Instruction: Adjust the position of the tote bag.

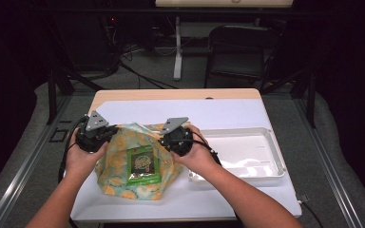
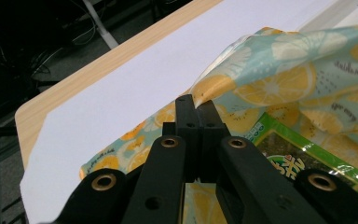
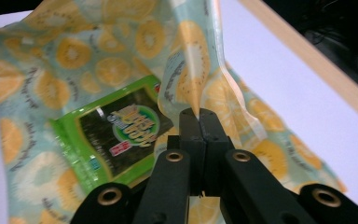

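Two corners are what I hold: the left gripper (image 1: 108, 135) and right gripper (image 1: 167, 138) each clamp a far edge of the lemon-printed cloth wrap (image 1: 116, 164). Between them, nearer me, lies the green seaweed snack packet (image 1: 143, 165), its long axis running toward me.

Left gripper (image 1: 94, 135), right gripper (image 1: 176, 136): black bodies, grey three-cornered plates on top, black cables trailing. Jaws black, flat linkage bars, brass-ringed pivot holes, small screws. Forearms bare, no sleeves.
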Demonstrator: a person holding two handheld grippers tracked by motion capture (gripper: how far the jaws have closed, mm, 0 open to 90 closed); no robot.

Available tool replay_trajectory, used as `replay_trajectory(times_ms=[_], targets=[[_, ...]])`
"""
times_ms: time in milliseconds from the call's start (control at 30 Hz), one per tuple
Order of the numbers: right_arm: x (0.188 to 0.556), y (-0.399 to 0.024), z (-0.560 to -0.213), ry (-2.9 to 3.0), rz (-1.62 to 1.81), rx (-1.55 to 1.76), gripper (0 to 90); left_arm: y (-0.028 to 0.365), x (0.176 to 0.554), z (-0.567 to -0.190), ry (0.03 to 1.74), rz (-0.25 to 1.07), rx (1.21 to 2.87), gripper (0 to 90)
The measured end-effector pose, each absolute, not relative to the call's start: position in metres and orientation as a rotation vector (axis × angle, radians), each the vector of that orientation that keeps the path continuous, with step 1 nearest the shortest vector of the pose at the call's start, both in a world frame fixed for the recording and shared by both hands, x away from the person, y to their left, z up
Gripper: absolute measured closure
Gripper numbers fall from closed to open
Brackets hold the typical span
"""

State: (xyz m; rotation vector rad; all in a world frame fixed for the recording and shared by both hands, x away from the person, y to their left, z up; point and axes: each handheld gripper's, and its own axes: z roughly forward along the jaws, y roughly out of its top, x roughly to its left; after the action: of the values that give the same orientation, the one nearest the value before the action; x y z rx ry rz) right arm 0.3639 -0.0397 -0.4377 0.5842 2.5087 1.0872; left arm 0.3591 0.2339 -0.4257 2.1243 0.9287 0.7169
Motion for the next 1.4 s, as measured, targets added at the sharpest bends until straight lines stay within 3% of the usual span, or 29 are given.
replay_trajectory(times_ms=[400, 1400], targets=[[0.381, -0.041, -0.422, 2.436, 1.027, 0.618, 90.0, 0.228, 0.373, -0.425, 0.928, 0.747, 2.113, 90.0], [0.429, -0.041, -0.438, 2.424, 0.941, 0.772, 90.0, 0.214, 0.421, -0.449, 1.013, 0.727, 2.140, 90.0]])
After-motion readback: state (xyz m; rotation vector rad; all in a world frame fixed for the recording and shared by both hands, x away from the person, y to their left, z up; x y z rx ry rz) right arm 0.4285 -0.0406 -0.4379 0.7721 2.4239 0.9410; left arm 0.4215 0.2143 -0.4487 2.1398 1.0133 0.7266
